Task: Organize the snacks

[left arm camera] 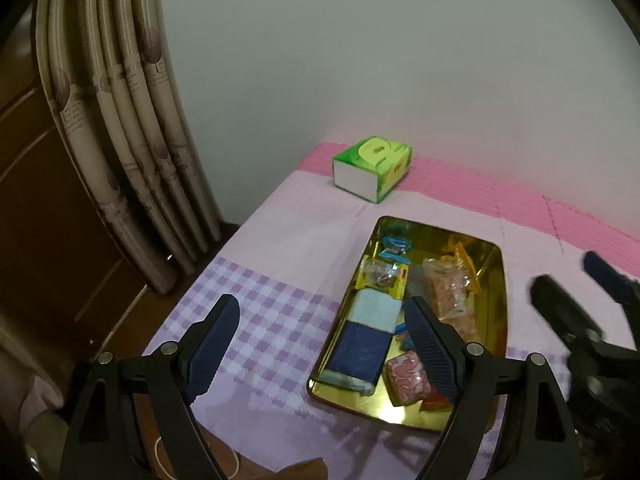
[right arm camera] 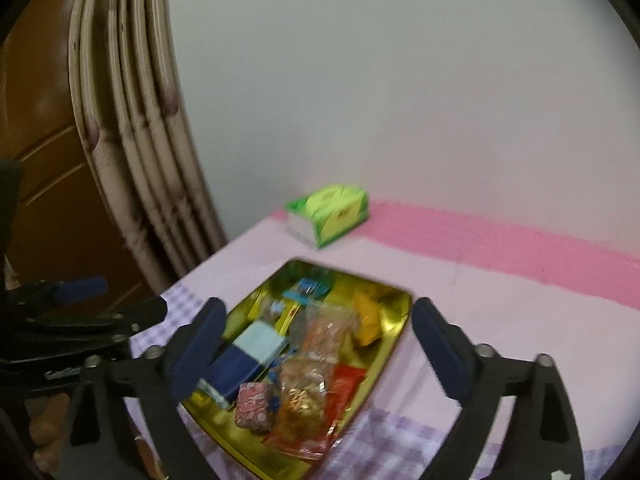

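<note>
As both tools hang above the table with nothing in them, the sorting looks close to finished.
Left tool (left arm camera: 320, 344): fingers spread wide, nothing between them, over the near end of the tray.
Right tool (right arm camera: 320, 344): fingers spread wide, nothing between them, motion-blurred, over the tray.
Tray (left arm camera: 502, 280): gold metal, on the table, mid-way between near and far edges, closer to the left edge.
Tray axis: long axis runs near edge to far edge, slightly skewed toward the far left corner.
Done: snacks (left arm camera: 452, 292) sit inside the tray; blue box (left arm camera: 366, 334) lies lengthwise along its left wall, pink wrapped piece (left arm camera: 408, 376) at the near end.
Left: no loose snacks seen on the cloth; perhaps only tidying inside.
Tissue box (left arm camera: 372, 168): near the far left corner, apart from the tray.
</note>
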Demonstrator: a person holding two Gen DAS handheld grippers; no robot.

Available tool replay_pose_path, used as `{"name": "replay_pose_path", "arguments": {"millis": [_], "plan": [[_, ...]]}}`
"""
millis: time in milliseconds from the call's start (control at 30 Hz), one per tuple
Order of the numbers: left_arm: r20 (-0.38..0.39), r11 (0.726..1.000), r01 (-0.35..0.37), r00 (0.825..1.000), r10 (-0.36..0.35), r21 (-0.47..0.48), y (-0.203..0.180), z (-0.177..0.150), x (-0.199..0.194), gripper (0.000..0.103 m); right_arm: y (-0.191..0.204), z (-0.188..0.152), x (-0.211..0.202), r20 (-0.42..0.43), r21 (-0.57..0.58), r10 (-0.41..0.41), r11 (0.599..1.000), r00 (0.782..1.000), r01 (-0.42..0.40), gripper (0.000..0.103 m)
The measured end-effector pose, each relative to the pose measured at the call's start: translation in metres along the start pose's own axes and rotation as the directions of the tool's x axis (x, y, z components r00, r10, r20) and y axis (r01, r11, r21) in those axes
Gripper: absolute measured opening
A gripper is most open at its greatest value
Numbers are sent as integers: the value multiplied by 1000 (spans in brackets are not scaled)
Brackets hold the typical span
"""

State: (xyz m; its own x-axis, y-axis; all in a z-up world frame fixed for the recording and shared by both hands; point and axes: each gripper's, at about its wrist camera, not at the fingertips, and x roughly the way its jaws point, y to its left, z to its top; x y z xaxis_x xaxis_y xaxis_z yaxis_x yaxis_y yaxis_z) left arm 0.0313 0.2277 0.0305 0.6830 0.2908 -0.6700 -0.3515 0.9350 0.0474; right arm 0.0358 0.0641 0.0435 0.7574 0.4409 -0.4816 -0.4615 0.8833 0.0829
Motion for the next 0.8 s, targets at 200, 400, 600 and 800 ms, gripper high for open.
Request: {"name": "replay_pose_path", "arguments": {"millis": [200,400,600,800], "plan": [[38,1000,16,999,-16,-7,-4,-1,-19,85,6,-1,-42,78,-46,-54,997,996,58,99],[59,1000,-7,998,6,20,-11,-8,-33,85,6,-4,-68,113,-46,-71,996,991,77,101],[65,1000,9,998,-9,2,-10,-15,-45,88,8,-8,-84,135,-42,-86,995,987,92,102],[88,1000,9,996,-9,1,-10,-23,-61,91,14,-10,-95,154,-59,-96,993,983,106,103]]}}
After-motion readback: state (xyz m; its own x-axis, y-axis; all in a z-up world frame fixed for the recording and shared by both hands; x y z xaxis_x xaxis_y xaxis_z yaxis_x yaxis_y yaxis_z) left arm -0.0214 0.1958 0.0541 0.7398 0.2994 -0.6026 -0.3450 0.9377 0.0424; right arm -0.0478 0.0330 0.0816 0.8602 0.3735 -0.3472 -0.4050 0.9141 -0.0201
